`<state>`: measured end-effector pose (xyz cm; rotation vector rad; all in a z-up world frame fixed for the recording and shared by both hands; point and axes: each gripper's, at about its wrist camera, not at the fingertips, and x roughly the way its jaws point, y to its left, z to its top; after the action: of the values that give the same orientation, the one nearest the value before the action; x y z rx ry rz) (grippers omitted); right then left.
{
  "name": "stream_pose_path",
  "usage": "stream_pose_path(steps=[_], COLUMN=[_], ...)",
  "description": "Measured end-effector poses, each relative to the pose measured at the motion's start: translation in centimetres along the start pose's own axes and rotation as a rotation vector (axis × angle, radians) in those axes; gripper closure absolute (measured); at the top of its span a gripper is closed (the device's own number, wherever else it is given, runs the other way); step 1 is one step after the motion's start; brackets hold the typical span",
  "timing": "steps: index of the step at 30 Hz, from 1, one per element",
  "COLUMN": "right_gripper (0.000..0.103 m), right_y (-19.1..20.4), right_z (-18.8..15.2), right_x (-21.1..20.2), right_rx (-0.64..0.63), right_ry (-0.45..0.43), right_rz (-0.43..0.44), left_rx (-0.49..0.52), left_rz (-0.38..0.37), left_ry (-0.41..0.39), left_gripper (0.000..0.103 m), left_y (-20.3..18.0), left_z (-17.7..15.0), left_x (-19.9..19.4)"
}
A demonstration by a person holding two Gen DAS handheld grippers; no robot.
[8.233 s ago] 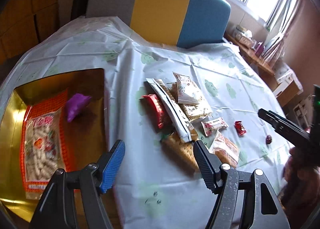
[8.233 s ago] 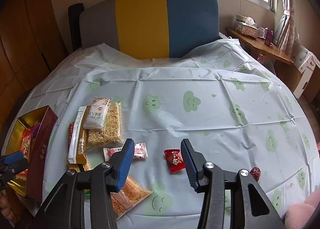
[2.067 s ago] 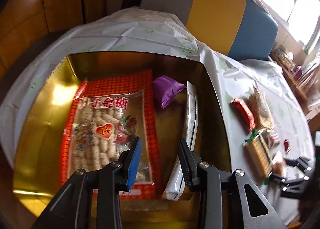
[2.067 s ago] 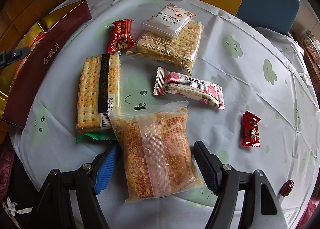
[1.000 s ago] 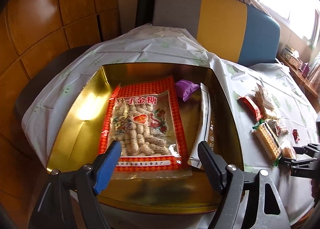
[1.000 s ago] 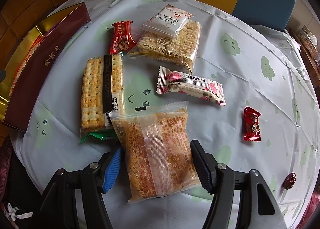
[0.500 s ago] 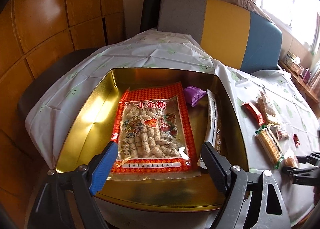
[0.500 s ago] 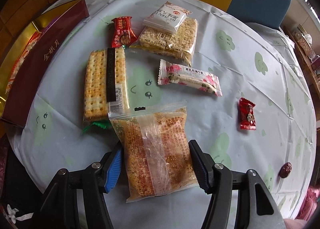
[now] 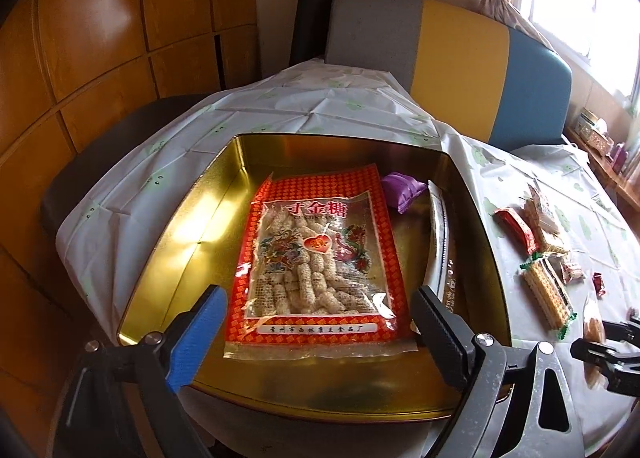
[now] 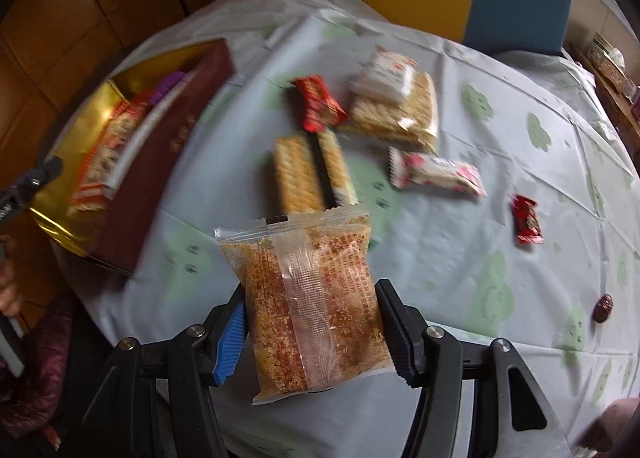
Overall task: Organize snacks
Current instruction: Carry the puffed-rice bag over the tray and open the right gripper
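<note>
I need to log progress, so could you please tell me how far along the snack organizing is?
Partly done. The gold tin already holds a red peanut-candy bag, a purple pouch and a white packet along its side. In hand: the right hand-held gripper is shut on a clear crumbly-snack bag; the left hand-held gripper is open over the tin. Left on the tablecloth: crackers, five other wrapped snacks and a date.
</note>
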<state>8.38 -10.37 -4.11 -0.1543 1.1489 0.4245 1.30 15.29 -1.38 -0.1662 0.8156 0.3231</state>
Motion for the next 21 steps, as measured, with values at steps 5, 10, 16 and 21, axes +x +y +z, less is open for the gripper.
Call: stream_pose_path(steps=[5,10,16,21], right_gripper=[0.042,0.042,0.042,0.042], right_y=[4.7,8.4,11.4,13.1], right_z=[1.8,4.2,5.6,6.0], right_x=[-1.3,-1.7,-0.6,0.1], right_rx=[-0.049,-0.107,-0.155,-0.185], right_ry=[-0.080,-0.130,-0.123,-0.113], right_rz=[0.099,0.154,0.177,0.195], left_rx=[-0.014,-0.033,-0.054,-0.095], left_rz=[0.021,0.038,0.050,0.061], left_ry=[-0.008,-0.008,-0.008,-0.009], left_gripper=[0.009,0.009,0.009,0.009], left_y=[0.7,1.5,2.4,3.5], left_z=[0.1,0.2,0.2,0.5], left_x=[-0.2,-0.2,-0.2,0.1])
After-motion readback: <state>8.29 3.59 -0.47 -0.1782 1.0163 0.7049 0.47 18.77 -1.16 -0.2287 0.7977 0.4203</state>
